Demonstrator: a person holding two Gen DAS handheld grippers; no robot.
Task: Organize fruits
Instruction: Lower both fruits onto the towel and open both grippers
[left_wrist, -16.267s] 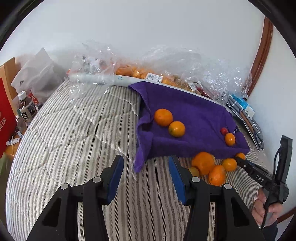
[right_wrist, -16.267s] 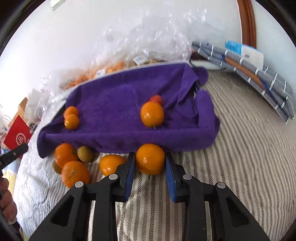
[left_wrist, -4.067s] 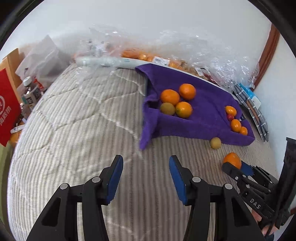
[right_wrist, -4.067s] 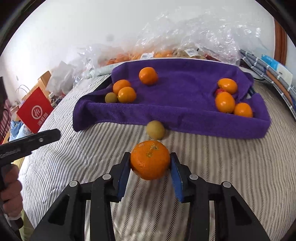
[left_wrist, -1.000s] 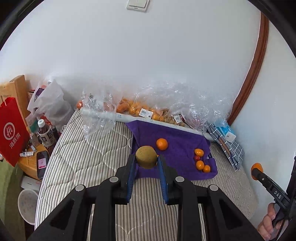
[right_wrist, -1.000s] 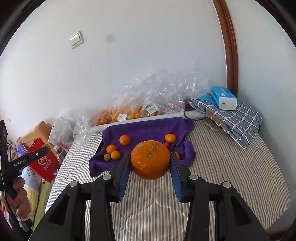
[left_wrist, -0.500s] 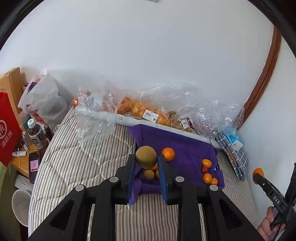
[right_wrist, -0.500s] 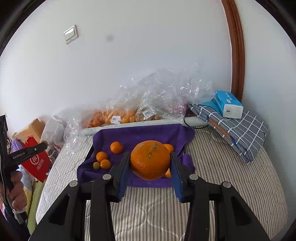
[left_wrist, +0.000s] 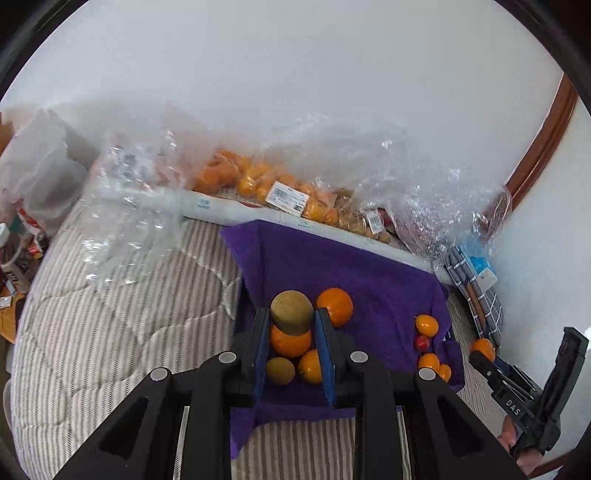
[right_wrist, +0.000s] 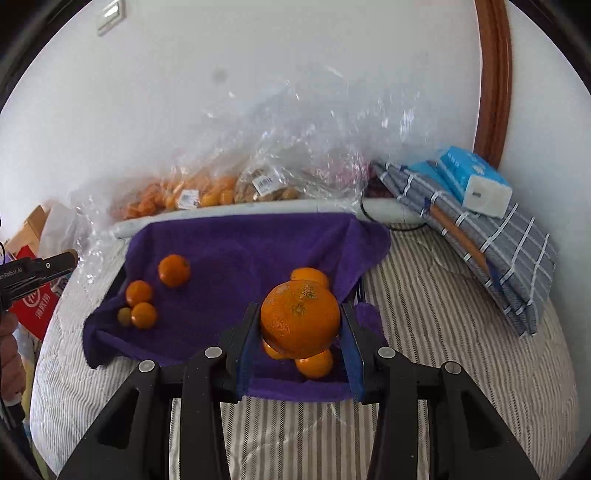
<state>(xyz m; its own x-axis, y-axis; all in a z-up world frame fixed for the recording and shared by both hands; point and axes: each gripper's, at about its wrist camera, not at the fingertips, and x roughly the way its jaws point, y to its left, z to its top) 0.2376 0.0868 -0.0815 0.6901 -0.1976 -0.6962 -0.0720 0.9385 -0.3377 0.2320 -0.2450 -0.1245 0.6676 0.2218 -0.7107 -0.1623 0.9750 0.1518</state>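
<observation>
My left gripper (left_wrist: 291, 325) is shut on a brown-green kiwi (left_wrist: 291, 312) and holds it above the left fruit group on the purple towel (left_wrist: 369, 273). That group has oranges (left_wrist: 334, 306) and a small kiwi (left_wrist: 280, 370). My right gripper (right_wrist: 300, 332) is shut on a large orange (right_wrist: 300, 319), held above the towel's right side (right_wrist: 258, 243), over small oranges (right_wrist: 314, 363). The right gripper also shows at the right edge of the left wrist view (left_wrist: 480, 356). Small oranges and a red fruit (left_wrist: 422, 342) lie at the towel's right.
The towel lies on a striped quilt (left_wrist: 110, 314). Clear plastic bags of oranges (left_wrist: 258, 184) line the wall behind. A checked cloth with a blue tissue pack (right_wrist: 472, 181) lies at the right. Bags and bottles stand off the left edge (left_wrist: 33, 184).
Both grippers have come lower and closer to the towel with their fruit still held. The towel and its fruit look larger in both views.
</observation>
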